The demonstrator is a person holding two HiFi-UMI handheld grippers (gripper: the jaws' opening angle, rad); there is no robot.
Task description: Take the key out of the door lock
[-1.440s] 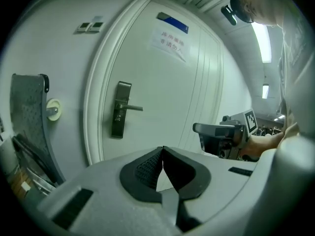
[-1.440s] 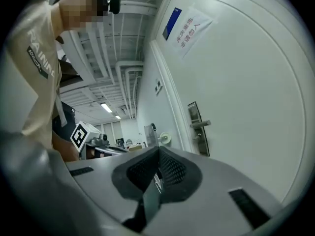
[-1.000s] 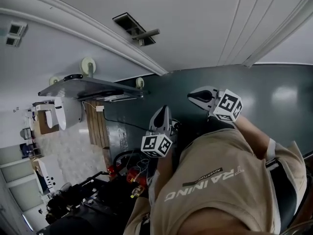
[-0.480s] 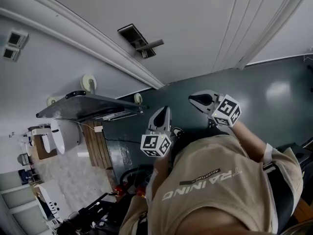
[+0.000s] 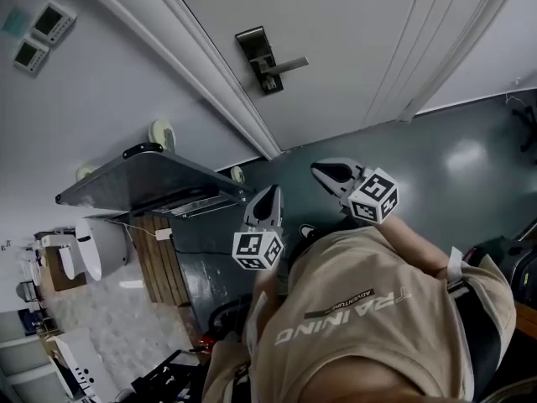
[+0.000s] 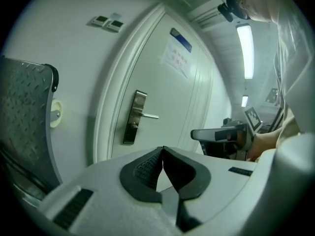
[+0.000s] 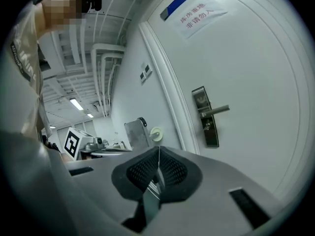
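Observation:
A dark lock plate (image 5: 260,57) with a lever handle (image 5: 289,63) sits on the white door. Below the handle, a small key-like stub (image 7: 208,126) sticks out of the plate (image 7: 206,117); it is too small to make out in the other views. My left gripper (image 5: 267,201) and right gripper (image 5: 325,173) hang well short of the door, both shut with nothing between the jaws. In the left gripper view the lock plate (image 6: 133,117) lies ahead beyond the shut left gripper (image 6: 162,149). The right gripper (image 7: 158,149) also points toward the door.
A metal tread-plate cart (image 5: 143,175) stands beside the door frame, with round wall fittings (image 5: 159,133) by it. Two wall control panels (image 5: 38,36) hang left of the frame. A paper notice (image 7: 197,14) is stuck high on the door. The floor (image 5: 470,158) is dark green.
The head view has swung so the lock plate and handle sit lower and fuller in the picture. Both grippers drifted slightly left and stayed shut.

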